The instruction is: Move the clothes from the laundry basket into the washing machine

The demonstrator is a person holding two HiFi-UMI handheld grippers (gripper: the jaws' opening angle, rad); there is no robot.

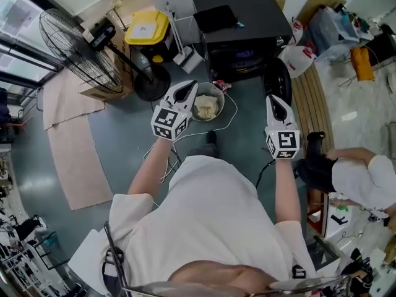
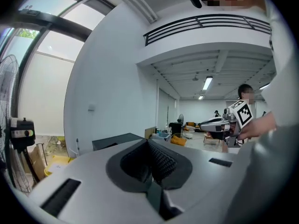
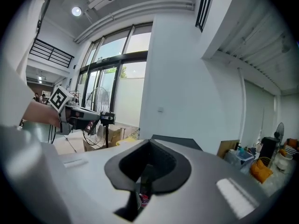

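Observation:
A round laundry basket (image 1: pixel 220 95) stands on the grey floor ahead of me, with cream clothes (image 1: pixel 206 107) lying in it. Behind it is the black washing machine (image 1: pixel 241 23), and a dark round door (image 1: pixel 277 82) hangs at its right front. My left gripper (image 1: pixel 187 89) is held just left of the basket, over its rim. My right gripper (image 1: pixel 275 101) hovers right of the basket, near the door. Both grippers (image 2: pixel 148 143) (image 3: pixel 150 143) are shut with nothing between their pads. Each gripper view shows the other gripper (image 2: pixel 223 123) (image 3: pixel 77 114) held out level beside it.
A standing fan (image 1: pixel 80 48) and a yellow-lidded bin (image 1: pixel 148 28) are at the back left. Beige mats (image 1: pixel 74 159) lie on the left. A wooden bench (image 1: pixel 312 104) with bags runs along the right, where another person (image 1: pixel 365 178) crouches. Cables (image 1: pixel 167 159) trail on the floor.

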